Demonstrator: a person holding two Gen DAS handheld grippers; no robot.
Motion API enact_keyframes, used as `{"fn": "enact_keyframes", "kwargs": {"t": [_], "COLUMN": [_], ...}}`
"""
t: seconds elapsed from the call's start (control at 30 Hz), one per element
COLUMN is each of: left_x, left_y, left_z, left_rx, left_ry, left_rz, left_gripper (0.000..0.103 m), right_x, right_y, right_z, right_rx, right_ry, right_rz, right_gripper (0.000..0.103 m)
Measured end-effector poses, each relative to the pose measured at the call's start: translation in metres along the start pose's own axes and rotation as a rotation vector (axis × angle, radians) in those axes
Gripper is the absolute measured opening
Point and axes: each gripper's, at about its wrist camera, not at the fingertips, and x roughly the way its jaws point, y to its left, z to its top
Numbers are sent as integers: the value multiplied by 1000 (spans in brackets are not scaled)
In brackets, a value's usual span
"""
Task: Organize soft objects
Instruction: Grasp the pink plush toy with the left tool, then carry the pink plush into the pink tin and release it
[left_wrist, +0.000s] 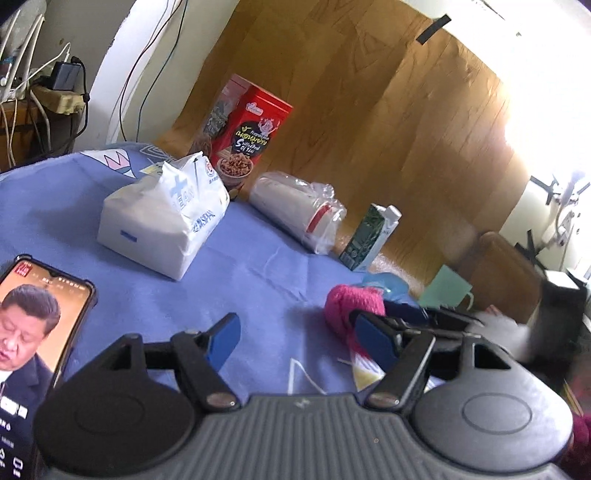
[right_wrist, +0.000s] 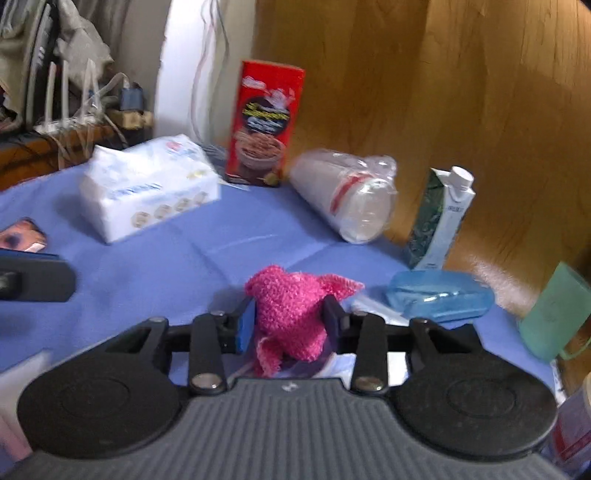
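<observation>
A pink knitted soft piece (right_wrist: 291, 302) lies low over the blue cloth, between the fingers of my right gripper (right_wrist: 290, 321). The blue pads press on both of its sides, so the gripper is shut on it. In the left wrist view the same pink knitted piece (left_wrist: 347, 299) shows at the right, with the right gripper's fingers (left_wrist: 424, 317) around it. My left gripper (left_wrist: 299, 336) hovers just left of it, open, with only bare cloth between its pads. A white soft tissue pack (left_wrist: 162, 221) rests further back on the cloth.
The blue cloth (left_wrist: 258, 266) covers the table. A red snack box (right_wrist: 264, 122), a bagged sleeve of plastic cups (right_wrist: 343, 195) and a drink carton (right_wrist: 439, 218) line the back edge. A blue plastic case (right_wrist: 439, 295), a green mug (right_wrist: 554, 314) and a lit phone (left_wrist: 33, 321) are near.
</observation>
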Motion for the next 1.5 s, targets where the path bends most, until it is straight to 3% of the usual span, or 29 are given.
{"fn": "enact_keyframes", "kwargs": {"t": [0.2,0.37,0.4,0.47,0.53,0.6,0.7,0.8,0.83,0.9,0.93,1.1,1.37,1.5], "left_x": [-3,-8,-8,-5,-1,0,3,9,12,14,13,23,77,110], "left_y": [-18,-58,-66,-77,-85,-86,-88,-91,-93,-102,-109,-158,-275,-328], "left_z": [-7,-26,-30,-39,-48,-55,-60,-61,-62,-64,-64,-54,-58,-68], "left_rx": [17,114,133,163,182,175,163,169,168,187,209,320,480,537], "left_ry": [56,127,144,170,197,221,253,286,301,306,295,259,257,280], "left_rz": [-114,-235,-253,-263,-248,-237,-225,-230,-239,-244,-246,-323,-483,-542], "left_gripper": [71,71,77,86,86,86,81,62,53,51,51,51,51,51], "right_x": [-78,-125,-131,-134,-130,-127,-125,-122,-121,-126,-128,-152,-200,-215], "right_y": [17,23,23,20,14,11,12,13,12,14,13,-7,-86,-131], "right_z": [-34,-75,-82,-92,-99,-105,-111,-112,-112,-115,-115,-118,-126,-135], "right_rx": [-14,-43,-50,-45,1,47,84,85,89,105,112,156,259,332], "right_ry": [-72,-92,-89,-71,-46,-20,-11,-11,-10,-18,-28,-123,-243,-257], "right_rz": [106,50,32,9,6,3,24,31,39,37,32,-68,-330,-433], "right_gripper": [42,42,42,43,52,53,53,52,48,35,35,35,35,35]}}
